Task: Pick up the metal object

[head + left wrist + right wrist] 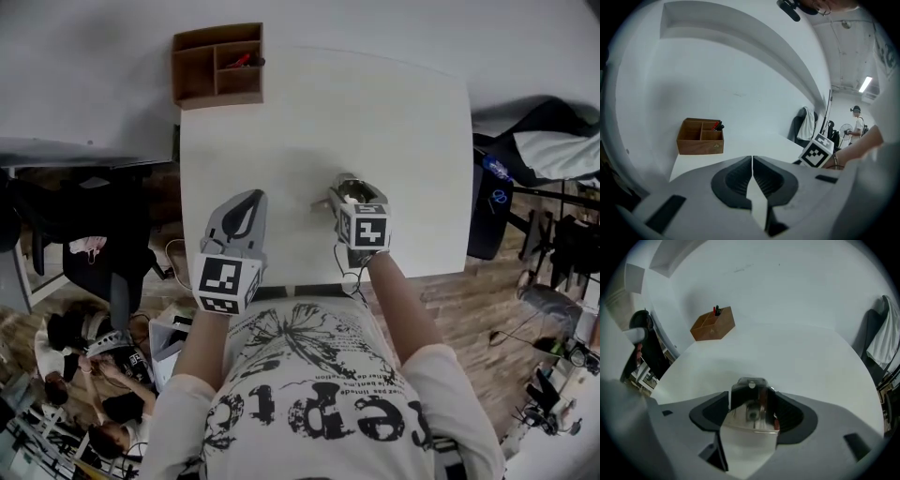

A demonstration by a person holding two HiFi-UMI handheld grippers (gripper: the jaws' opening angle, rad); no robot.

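Note:
The metal object (350,187) is a small shiny piece with a hole near its top, lying on the white table (319,112) right of centre. In the right gripper view the metal object (750,389) stands between the two dark pads and fills most of the gap; I see no squeeze on it. My right gripper (352,197) (753,405) straddles it, jaws spread wide. My left gripper (247,210) (752,172) hovers over the table's near left part, its jaws closed together with nothing between them.
A wooden compartment box (217,64) (700,137) (713,324) with red and black items sits at the table's far left corner. A chair with draped cloth (553,145) stands right of the table. People (89,375) sit on the floor at lower left.

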